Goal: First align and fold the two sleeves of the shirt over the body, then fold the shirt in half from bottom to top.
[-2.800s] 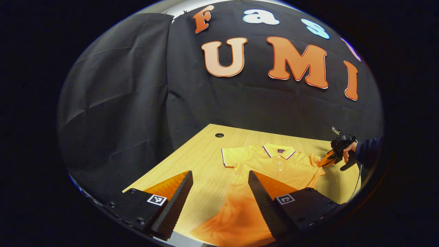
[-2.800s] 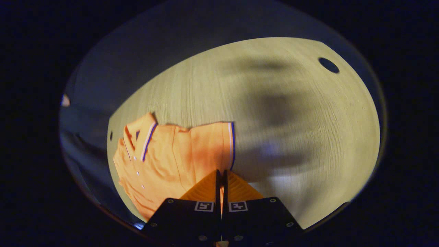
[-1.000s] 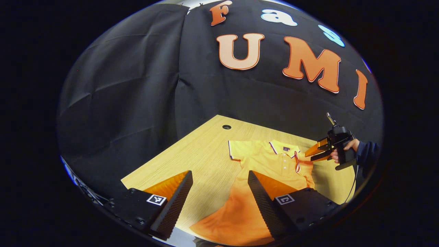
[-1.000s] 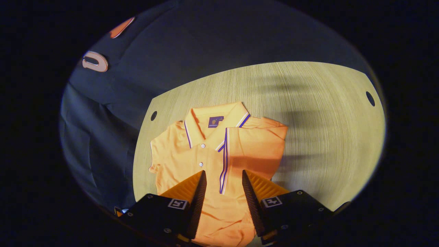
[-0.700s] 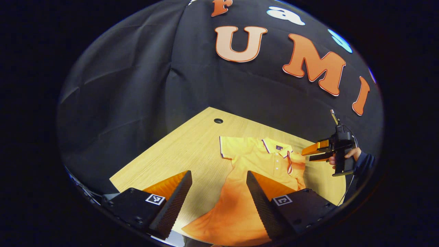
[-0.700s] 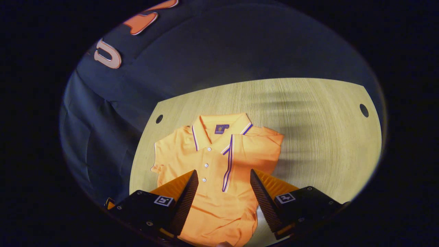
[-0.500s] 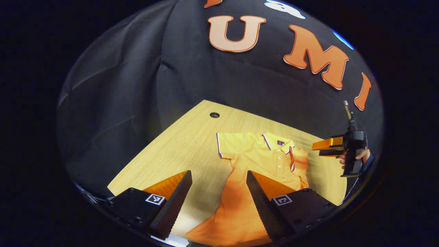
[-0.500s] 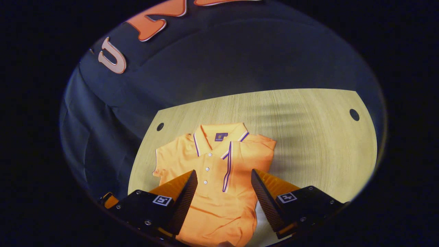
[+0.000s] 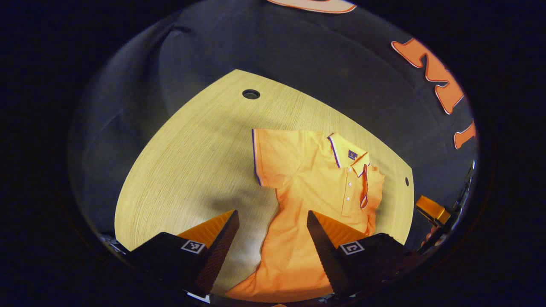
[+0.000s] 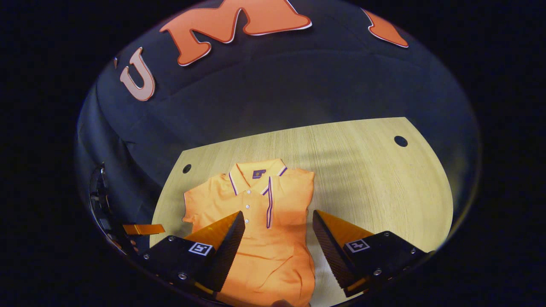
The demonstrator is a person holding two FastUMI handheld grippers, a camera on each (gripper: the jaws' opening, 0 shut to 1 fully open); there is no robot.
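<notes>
An orange polo shirt [image 9: 315,179] with a striped collar lies face up on the wooden table [image 9: 192,149]. Its right sleeve [image 10: 290,192] is folded over the chest. The left sleeve [image 9: 266,155] still lies spread flat to the side, also seen as the left sleeve [image 10: 198,204] in the right gripper view. My left gripper [image 9: 271,217] hovers open above the shirt's lower left side, holding nothing. My right gripper [image 10: 277,215] is open above the shirt [image 10: 256,209], near its lower half, and empty. The right gripper [image 9: 433,211] also appears at the far right edge of the left gripper view.
The table [image 10: 362,179] has a round cable hole [image 9: 251,94] near its back left corner and another hole [image 10: 400,140] at the back right. The black cloth wall rises right behind the table. Bare wood lies on both sides of the shirt.
My right gripper carried the right sleeve over the chest, let go, opened and drew back toward the hem. My left gripper tipped downward over the table, still open.
</notes>
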